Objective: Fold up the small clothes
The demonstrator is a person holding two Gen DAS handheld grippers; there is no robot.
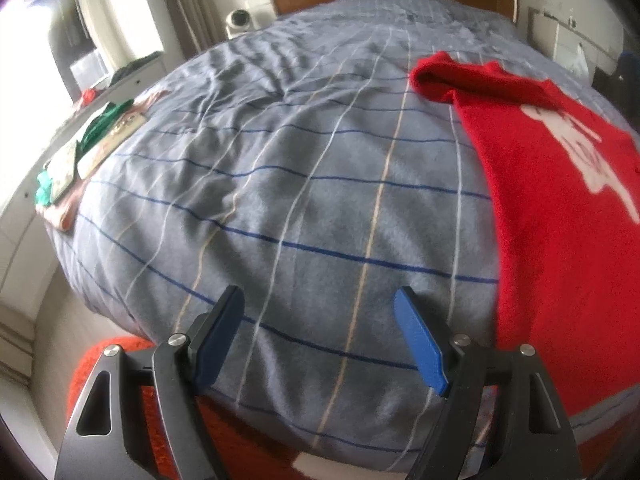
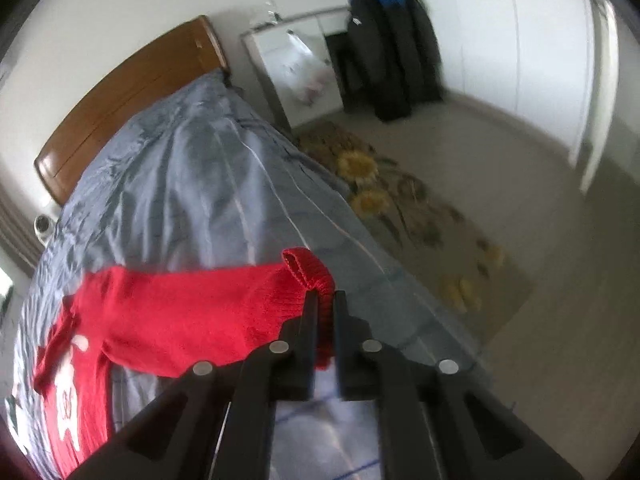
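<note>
A bed [image 1: 320, 184] under a grey checked duvet carries the red sweater [image 1: 560, 216], spread along one side. The right tool [image 2: 325, 300] is clamped on its ribbed sleeve cuff [image 2: 316, 276]; the left tool [image 1: 320, 312] hangs open above bare duvet. Thick knit gripped only at the cuff could slip free, or the body could drag and bunch.

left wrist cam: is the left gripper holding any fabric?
No. The left gripper has its fingers spread wide above the grey checked bedspread, nothing between them, and the red sweater lies off to one side.
</note>
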